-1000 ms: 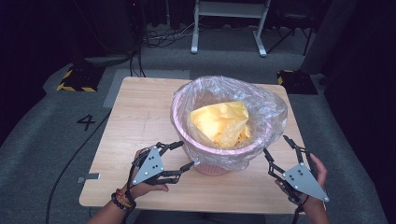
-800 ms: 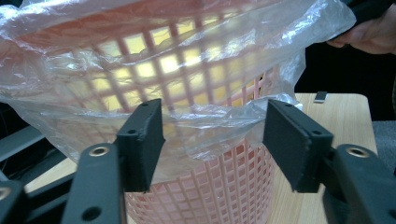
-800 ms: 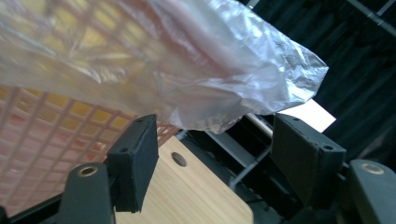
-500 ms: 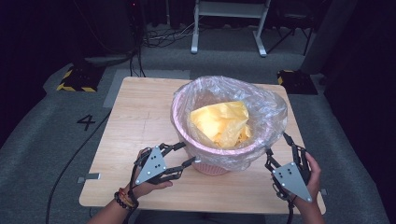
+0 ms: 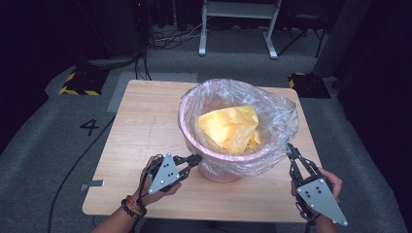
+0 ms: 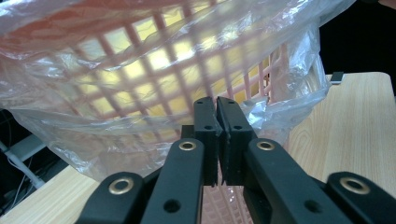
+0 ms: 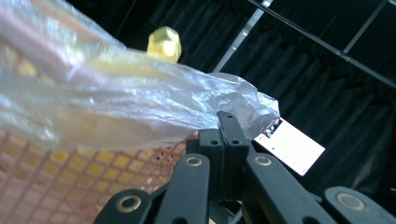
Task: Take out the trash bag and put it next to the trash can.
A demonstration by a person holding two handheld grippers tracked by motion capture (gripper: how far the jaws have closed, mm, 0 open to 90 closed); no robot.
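Note:
A pink lattice basket (image 5: 214, 171) stands on the wooden table (image 5: 145, 121), lined with a clear plastic bag (image 5: 277, 114) whose edge hangs over the rim. A crumpled yellow bag (image 5: 228, 127) lies inside. My left gripper (image 5: 197, 159) is at the basket's near left side. Its jaws have just been closing and are shut on the liner's hanging film (image 6: 275, 105), right against the lattice (image 6: 154, 60). My right gripper (image 5: 290, 149) is at the near right. Its jaws have also just been closing and pinch a fold of the liner (image 7: 243, 102), drawing it outward.
The basket sits right of the table's middle, with bare wood to its left and behind it. A black cable (image 5: 73, 170) runs across the grey floor at the left, by a marked 4 (image 5: 90, 127). A white frame stand (image 5: 238, 19) is beyond the table.
Both pairs of jaws went from wide open to shut on the liner's edge. The right gripper moved in and slightly up to the basket's rim. The left hand stayed put.

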